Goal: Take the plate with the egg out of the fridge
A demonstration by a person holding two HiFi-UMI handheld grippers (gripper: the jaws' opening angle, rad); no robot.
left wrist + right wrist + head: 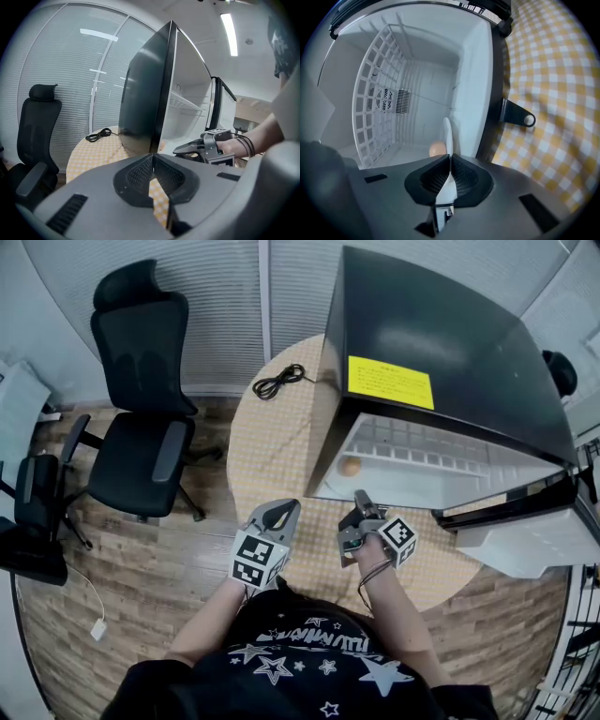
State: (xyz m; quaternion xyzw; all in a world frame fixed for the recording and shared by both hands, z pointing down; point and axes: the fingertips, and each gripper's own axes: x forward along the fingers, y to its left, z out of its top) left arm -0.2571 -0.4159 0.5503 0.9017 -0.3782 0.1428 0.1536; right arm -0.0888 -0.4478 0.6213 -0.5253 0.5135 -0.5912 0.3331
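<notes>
The right gripper (450, 157) has its ribbed black pads pinched shut on the thin white rim of the plate (447, 133), low centre in its view. The smooth tan egg (437, 149) shows just left of it, inside the white-walled fridge (473, 93). The fridge's glossy black shell bears a yellow label (390, 382) with unreadable print. The left gripper (153, 157) is closed and empty above the yellow-checked table (93, 154).

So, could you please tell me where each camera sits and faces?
Head view: on the head, looking steeply down at table, fridge, forearms, left gripper, right gripper.
Left gripper view: on that gripper, facing the fridge's side; right hand shows.
Right gripper view: looks into the fridge; jaws shut on the plate.
Shared: head and right gripper views show the egg.
</notes>
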